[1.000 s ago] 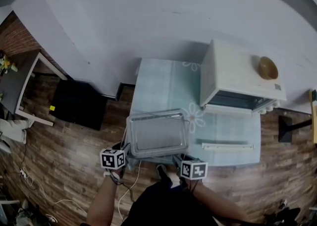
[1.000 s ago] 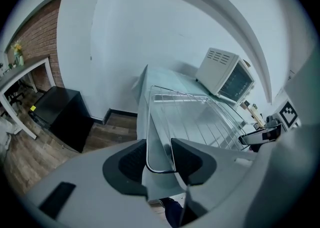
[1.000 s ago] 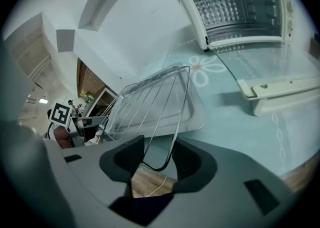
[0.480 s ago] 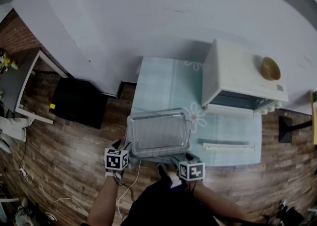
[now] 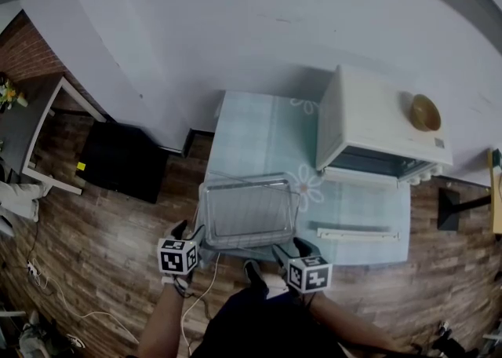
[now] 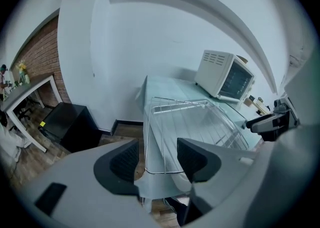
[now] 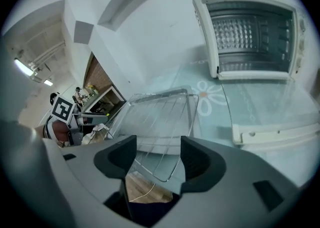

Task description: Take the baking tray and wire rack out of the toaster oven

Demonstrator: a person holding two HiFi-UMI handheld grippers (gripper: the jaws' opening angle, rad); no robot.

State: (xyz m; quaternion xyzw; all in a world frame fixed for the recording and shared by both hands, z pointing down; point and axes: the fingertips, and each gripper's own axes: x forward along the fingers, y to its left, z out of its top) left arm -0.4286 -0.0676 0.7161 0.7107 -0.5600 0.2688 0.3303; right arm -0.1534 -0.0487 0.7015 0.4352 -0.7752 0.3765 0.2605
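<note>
Here, the wire rack is seen lying flat on the baking tray at the table's near edge, lower centre of the head view. Its long axis is laid left to right across the frame. The left gripper's jaws are being opened and the right gripper's closed. Nothing is clamped, and the rack's near corners are framed between them, untouched.
</note>
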